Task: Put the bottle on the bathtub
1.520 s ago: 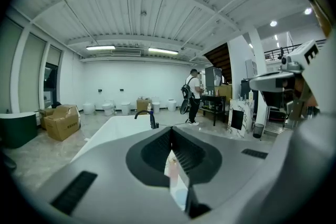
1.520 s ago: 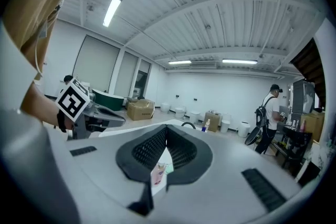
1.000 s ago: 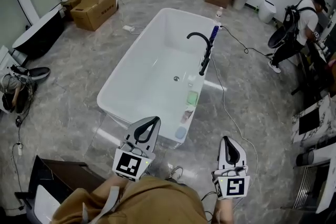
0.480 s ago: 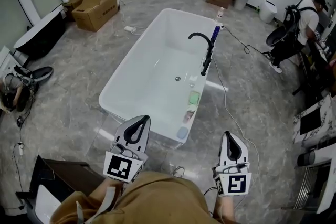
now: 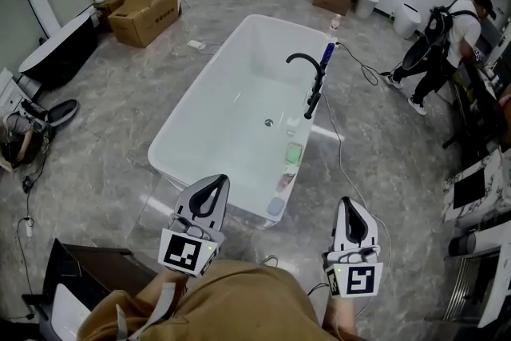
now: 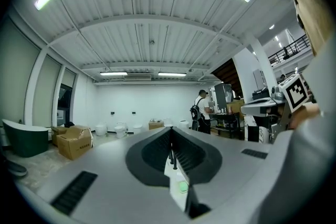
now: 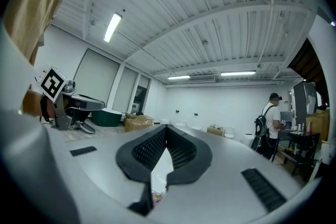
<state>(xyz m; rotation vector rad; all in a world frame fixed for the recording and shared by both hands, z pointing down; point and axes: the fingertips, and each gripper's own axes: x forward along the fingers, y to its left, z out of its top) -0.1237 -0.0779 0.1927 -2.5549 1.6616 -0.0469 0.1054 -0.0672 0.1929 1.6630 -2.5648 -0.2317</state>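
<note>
The left gripper [image 5: 215, 181] has slid a little to the left and sits lower in the head view than a second ago. The person by the wall [image 5: 447, 32] has stepped wider. The right gripper [image 5: 350, 204] is about where it was.

Both sets of jaws are closed, tip against tip. Nothing is between them in the left gripper view [image 6: 171, 131] or the right gripper view [image 7: 165, 128]. Both point out across the room, not down at the tub.

A blue bottle [image 5: 326, 52] stands up straight on the far right corner of the bathtub [image 5: 275, 18] rim, just past the black tap [image 5: 307, 76]. A small white bottle [image 5: 334, 24] stands a bit farther back on the same corner. So a bottle is on the bathtub now.

This could be the job done, or another bottle may be meant. I cannot tell which.

From the jaws, the blue bottle is far ahead and off to the right, along the right side of the tub. The right gripper is on the nearer side. Both are well apart from it.
</note>
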